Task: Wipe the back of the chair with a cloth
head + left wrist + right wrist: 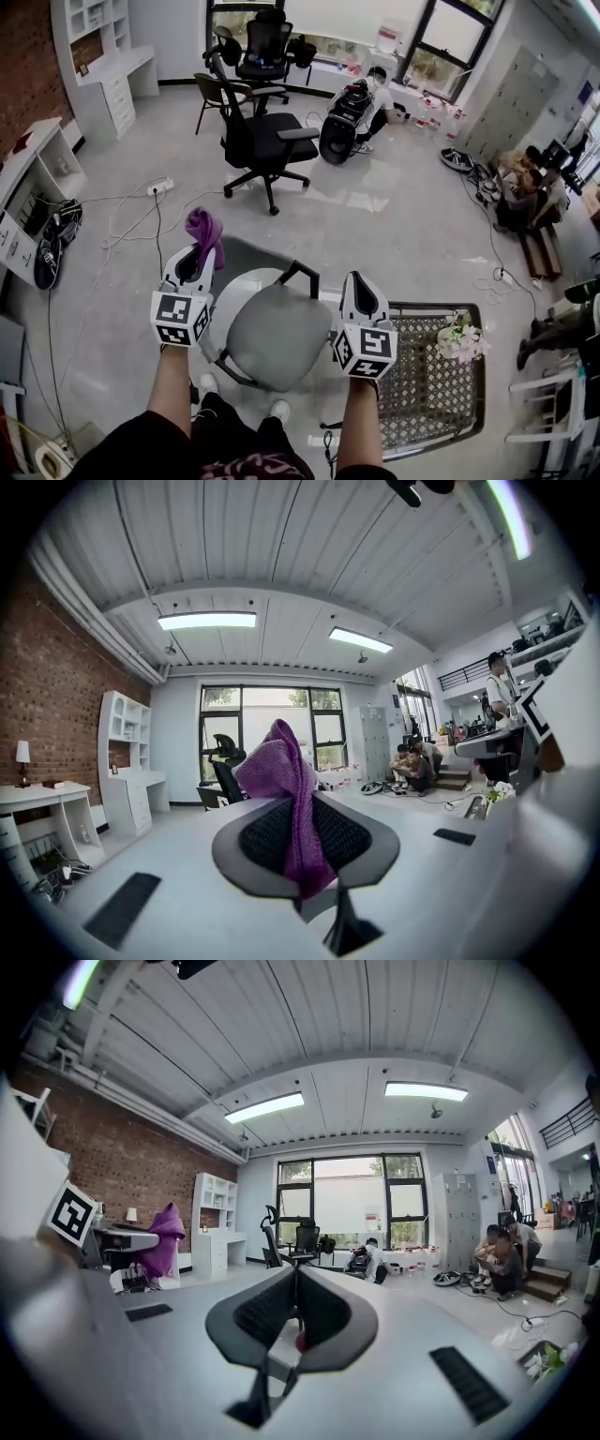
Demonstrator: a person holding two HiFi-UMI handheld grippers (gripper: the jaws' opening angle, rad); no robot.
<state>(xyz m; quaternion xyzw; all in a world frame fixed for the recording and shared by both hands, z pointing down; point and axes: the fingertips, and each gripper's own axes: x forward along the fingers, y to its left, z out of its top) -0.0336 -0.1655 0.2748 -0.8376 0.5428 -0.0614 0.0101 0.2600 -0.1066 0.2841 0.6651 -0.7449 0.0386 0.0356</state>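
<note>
Head view, lower centre: the person is standing over a grey chair (272, 336), holding one gripper on either side of its seat. It is probably the one to be wiped, being nearest. A black looped bar (298, 274) is showing at its far edge; whether that belongs to the back I cannot tell from above.

The left gripper (201, 255) is pinching a purple cloth (204, 230), jaws closed on a fold of it. In the left gripper view the cloth (281, 771) is standing up in a bunch above the jaws and trailing down between them. It is being gripped by a small part so that the loose bulk is free to serve as the wiping face.

The right gripper (359, 292) is carrying nothing. In the right gripper view its jaws (292, 1309) are pressed together with no object between. My reading: it is being kept clear, perhaps to steady the chair.

Both grippers are pointing out into the room, not at the chair; the cloth is touching no part of it, so wiping is not yet under way.

A wire-mesh table (427, 394) is standing at lower right, apart from the work.
</note>
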